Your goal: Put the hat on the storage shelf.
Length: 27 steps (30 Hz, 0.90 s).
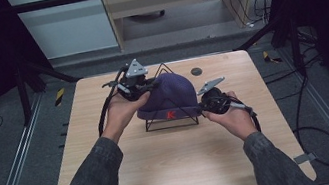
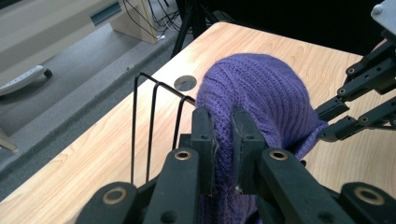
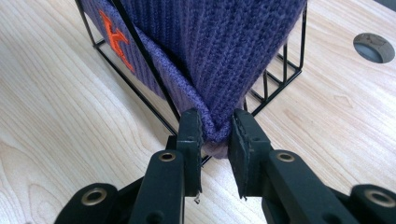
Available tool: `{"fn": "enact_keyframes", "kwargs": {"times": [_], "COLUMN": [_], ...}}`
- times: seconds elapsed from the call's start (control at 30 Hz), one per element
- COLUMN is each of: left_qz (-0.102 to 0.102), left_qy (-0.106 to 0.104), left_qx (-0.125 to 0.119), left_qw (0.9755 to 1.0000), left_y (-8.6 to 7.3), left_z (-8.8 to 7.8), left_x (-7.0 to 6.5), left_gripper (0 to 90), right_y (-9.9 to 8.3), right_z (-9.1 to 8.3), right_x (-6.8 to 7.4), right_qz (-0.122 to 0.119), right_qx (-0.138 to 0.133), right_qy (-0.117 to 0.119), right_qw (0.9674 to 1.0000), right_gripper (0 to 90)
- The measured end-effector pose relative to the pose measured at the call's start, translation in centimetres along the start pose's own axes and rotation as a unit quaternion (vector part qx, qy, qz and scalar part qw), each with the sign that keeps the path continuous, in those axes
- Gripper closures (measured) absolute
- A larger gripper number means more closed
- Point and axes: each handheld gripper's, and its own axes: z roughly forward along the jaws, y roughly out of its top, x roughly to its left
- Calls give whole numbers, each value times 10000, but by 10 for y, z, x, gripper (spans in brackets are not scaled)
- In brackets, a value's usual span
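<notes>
We see the purple knit beanie (image 1: 169, 94) at frame centre in the high view, draped over a black wire rack (image 1: 171, 120) on the wooden table (image 1: 175, 167), orange letter facing the bottom of the frame. The left gripper (image 2: 223, 133) pinches a fold of knit on the hat's left side, jaws pressed onto the wool. The right gripper (image 3: 215, 133) pinches the brim corner at centre of its own view, pads on the fabric, though the grip there looks thin. We judge the main risk is that corner slipping out, leaving the hat skewed on the rack. A wire (image 3: 140, 60) runs right beside that corner, so knit could snag on it. An uneven pull from the two sides could tip or drag the light rack toward the table hole (image 1: 196, 71) at upper right of the hat.
</notes>
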Motion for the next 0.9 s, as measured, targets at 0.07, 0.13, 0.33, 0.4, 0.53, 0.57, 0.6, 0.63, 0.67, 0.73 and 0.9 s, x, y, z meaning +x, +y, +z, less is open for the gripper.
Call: {"fn": "enact_keyframes", "kwargs": {"times": [0.07,0.13,0.33,0.4,0.53,0.57,0.6,0.63,0.67,0.73,0.9], "left_qz": [-43,-74,-57,-37,-17,-12,-5,-6,4,-17,-123], "left_qy": [-3,-11,-23,-24,-43,-47,-52,-48,-57,-59,-82], "left_qx": [-17,-22,23,28,39,38,12,-1,16,26,-11], "left_qw": [10000,10000,10000,10000,10000,10000,10000,10000,10000,10000,9999], "left_y": [-2,-5,-6,-6,-7,-7,-8,-8,-9,-12,-18], "left_z": [1,2,3,3,3,3,3,3,4,5,7], "left_x": [0,-1,-1,-2,-2,-2,-3,-4,-4,-4,-3], "left_gripper": [812,812,812,812,812,811,811,811,811,811,810], "right_y": [0,-2,-5,-5,-8,-9,-10,-11,-12,-15,-16], "right_z": [0,2,5,5,5,5,5,6,6,7,9], "right_x": [0,-1,0,0,-1,-1,-1,-2,-2,-2,-2], "right_qz": [16,21,31,27,66,80,87,101,86,118,141], "right_qx": [14,-11,31,23,-56,-34,-30,-22,-39,-11,-9], "right_qy": [-4,3,17,10,30,19,11,-11,-12,-11,8], "right_qw": [10000,10000,10000,10000,10000,10000,10000,9999,10000,9999,9999], "right_gripper": [747,747,746,746,746,746,746,746,747,747,746]}}
